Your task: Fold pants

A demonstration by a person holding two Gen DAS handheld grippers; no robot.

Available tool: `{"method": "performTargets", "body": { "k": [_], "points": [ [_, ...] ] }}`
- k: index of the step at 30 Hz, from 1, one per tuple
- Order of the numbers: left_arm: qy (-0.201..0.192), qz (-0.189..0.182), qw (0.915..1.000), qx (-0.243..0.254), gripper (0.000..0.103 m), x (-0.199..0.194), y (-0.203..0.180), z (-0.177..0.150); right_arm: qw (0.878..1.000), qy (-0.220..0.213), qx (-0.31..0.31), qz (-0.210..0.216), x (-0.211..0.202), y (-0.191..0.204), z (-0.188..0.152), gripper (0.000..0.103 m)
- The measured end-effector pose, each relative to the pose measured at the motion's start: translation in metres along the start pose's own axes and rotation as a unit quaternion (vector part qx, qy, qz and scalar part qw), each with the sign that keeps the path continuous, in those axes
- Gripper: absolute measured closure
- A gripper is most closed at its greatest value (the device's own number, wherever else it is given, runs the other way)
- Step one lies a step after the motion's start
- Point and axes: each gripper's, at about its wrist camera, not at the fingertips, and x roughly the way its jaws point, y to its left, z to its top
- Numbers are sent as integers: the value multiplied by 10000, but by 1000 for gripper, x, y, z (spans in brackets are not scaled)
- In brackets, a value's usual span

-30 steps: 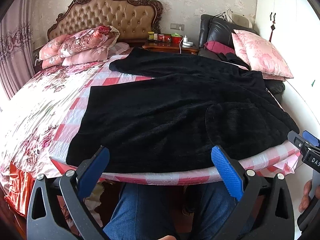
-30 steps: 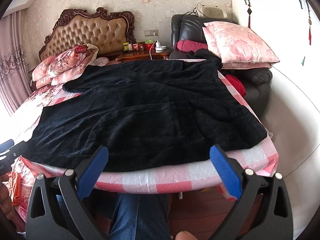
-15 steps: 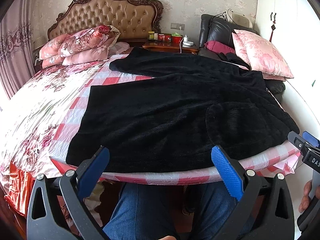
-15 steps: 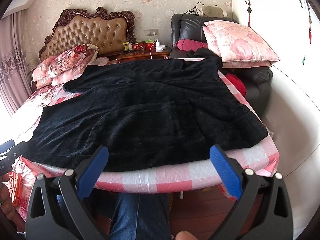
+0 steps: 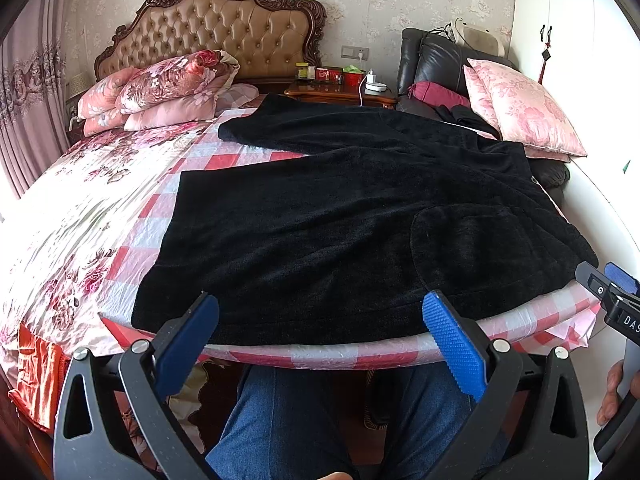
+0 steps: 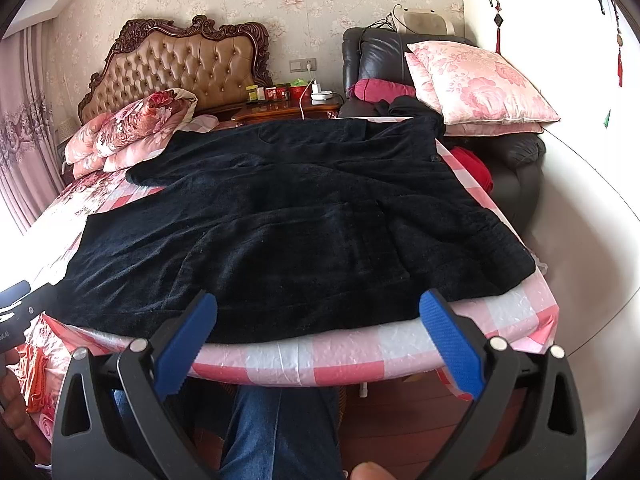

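Note:
The black fleece pants (image 5: pixel 340 216) lie spread flat on the pink checked bed (image 5: pixel 352 350), legs running toward the far left; they also show in the right wrist view (image 6: pixel 288 232). My left gripper (image 5: pixel 320 336) is open and empty, held just off the bed's near edge in front of the pants' hem. My right gripper (image 6: pixel 318 334) is open and empty at the same edge, further right; its tip shows in the left wrist view (image 5: pixel 612 300). Neither gripper touches the cloth.
Floral pillows (image 5: pixel 160 88) lie at the tufted headboard (image 5: pixel 224 28). A nightstand (image 5: pixel 340 88) with small items stands beside a black leather chair (image 6: pixel 512 160) holding pink cushions (image 6: pixel 476 84). My legs in jeans (image 5: pixel 288 420) are below the bed edge.

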Motion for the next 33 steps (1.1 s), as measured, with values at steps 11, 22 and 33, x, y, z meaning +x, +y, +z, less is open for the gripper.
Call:
{"method": "performTargets", "body": {
  "k": [11,22,33],
  "points": [
    [3,0,10000,2,4,1,0,-1,10000,7,5,7,0,-1,1,1],
    [91,-10,10000,-16,4,9,-4,-1,9999,104,34,-3,6,4,-3,1],
    [-586,-399,9970,326,5,62,37,100,9973,559,249,396,61,-39,72,1]
  ]
}}
